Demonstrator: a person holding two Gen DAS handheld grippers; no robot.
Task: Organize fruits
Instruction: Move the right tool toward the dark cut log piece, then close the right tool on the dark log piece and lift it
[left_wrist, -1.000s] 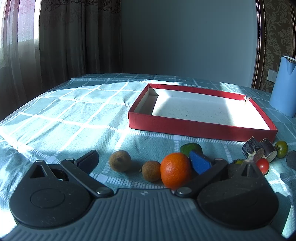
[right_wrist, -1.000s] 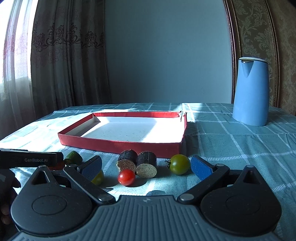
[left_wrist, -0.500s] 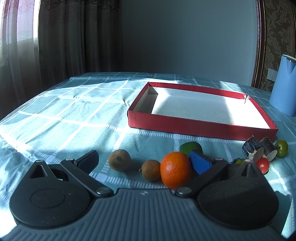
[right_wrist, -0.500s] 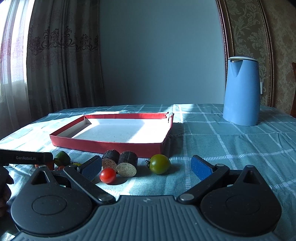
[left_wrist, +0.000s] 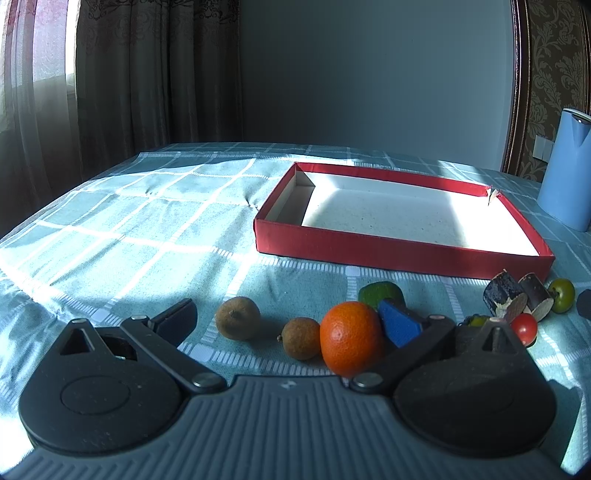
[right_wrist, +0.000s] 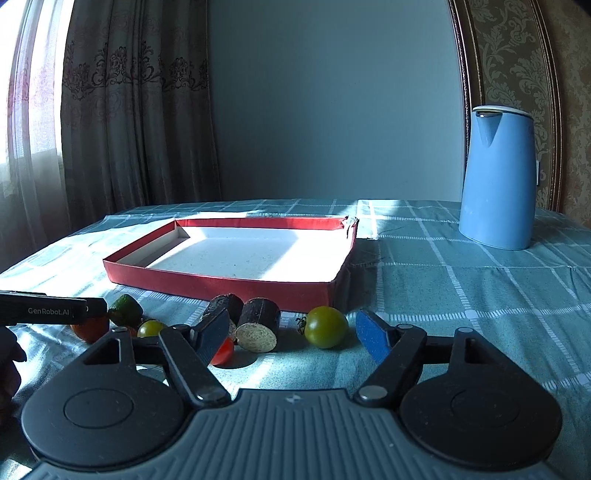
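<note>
A shallow red tray (left_wrist: 402, 254) with a white floor lies on the checked cloth; it also shows in the right wrist view (right_wrist: 229, 284). In front of it lie an orange (left_wrist: 351, 341), two brown fruits (left_wrist: 237, 322) (left_wrist: 301, 338), a green fruit (left_wrist: 380, 291), two dark cut pieces (left_wrist: 504, 299), a red tomato (left_wrist: 524, 328) and a green tomato (left_wrist: 561, 294). My left gripper (left_wrist: 288, 319) is open, low over the cloth, with the orange and brown fruits between its fingers. My right gripper (right_wrist: 295, 330) is open; the green tomato (right_wrist: 326, 326) and one cut piece (right_wrist: 258, 325) lie between its fingers.
A blue kettle (right_wrist: 498, 177) stands at the back right of the table. Curtains hang at the left and a wall closes the back. The left gripper's body (right_wrist: 44, 312) reaches in at the left of the right wrist view.
My right gripper's fingers have drawn closer together around the green tomato and cut piece, and it has shifted right then back left. My left gripper has barely moved.
</note>
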